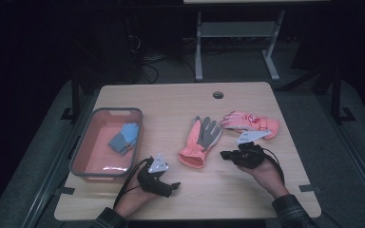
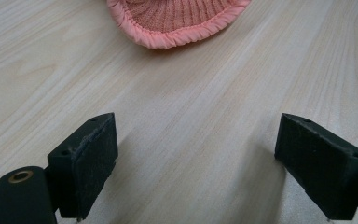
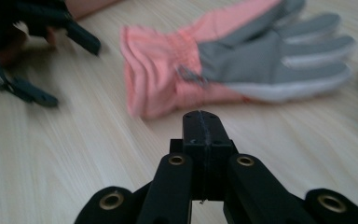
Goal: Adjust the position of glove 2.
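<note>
Your left gripper (image 2: 196, 158) rests with jaws wide open facing the pink glove (image 1: 200, 141); your right gripper (image 3: 201, 122) has jaws closed, empty.

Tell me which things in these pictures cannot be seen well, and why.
- Pink glove, left gripper view: the top edge cuts off all but its cuff.
- Second pink glove, high view: the right gripper and its grey plate cover its near edge.
- Blue-grey item in the tray, high view: too small and dim to identify.
</note>
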